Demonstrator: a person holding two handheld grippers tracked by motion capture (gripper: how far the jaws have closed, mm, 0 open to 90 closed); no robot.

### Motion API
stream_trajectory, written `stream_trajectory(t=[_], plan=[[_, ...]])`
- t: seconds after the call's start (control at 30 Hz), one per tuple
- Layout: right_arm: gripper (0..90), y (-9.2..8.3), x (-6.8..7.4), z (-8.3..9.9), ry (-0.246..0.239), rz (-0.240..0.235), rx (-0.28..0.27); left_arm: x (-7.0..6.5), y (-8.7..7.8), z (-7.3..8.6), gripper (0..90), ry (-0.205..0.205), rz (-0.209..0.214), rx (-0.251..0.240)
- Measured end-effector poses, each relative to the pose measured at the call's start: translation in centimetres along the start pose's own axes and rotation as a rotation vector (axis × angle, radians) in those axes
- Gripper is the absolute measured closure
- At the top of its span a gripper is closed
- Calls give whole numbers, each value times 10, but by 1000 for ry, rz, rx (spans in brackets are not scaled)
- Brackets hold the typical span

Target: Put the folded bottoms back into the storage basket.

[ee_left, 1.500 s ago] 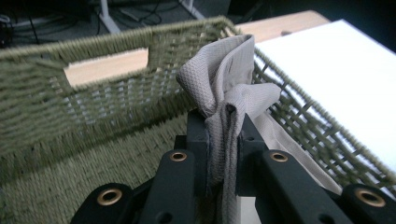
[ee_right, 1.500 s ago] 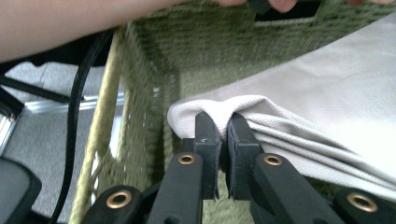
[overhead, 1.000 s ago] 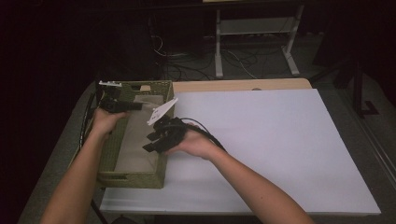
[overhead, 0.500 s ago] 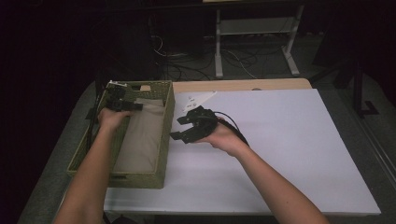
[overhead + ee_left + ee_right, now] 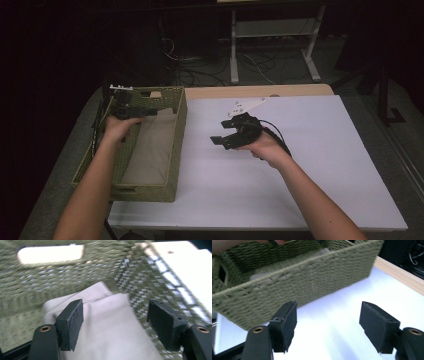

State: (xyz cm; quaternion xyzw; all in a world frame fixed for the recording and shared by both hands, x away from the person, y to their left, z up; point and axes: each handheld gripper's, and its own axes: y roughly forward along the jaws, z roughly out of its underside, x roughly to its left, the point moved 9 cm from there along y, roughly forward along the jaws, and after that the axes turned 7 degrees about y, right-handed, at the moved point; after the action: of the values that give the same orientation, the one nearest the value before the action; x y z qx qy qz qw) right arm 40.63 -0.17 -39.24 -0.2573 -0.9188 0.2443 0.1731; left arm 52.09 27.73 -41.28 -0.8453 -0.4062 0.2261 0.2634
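In the left gripper view the woven basket wall at upper frame is smeared by motion blur, and the beige cloth runs off the bottom edge. In the right gripper view a hand is cropped at the top left, and the basket's left end leaves the frame.

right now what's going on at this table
A person works at a white table with a claw in each hand. The left claw hovers inside the far end of a green woven basket, its jaws open above the beige cloth lying in it. The right claw is held over the bare table beside the basket, jaws open and empty, pointing toward the basket's side.
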Motion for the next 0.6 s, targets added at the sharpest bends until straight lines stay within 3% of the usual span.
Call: stream_trajectory(t=[0.43,0.6], plan=[[150,-37,-32,21,6,34,-37,-67,-19,-10,159,118,68,-74],[101,-50,-36,30,0,11,-32,-97,-28,-8,111,155,108,-87]])
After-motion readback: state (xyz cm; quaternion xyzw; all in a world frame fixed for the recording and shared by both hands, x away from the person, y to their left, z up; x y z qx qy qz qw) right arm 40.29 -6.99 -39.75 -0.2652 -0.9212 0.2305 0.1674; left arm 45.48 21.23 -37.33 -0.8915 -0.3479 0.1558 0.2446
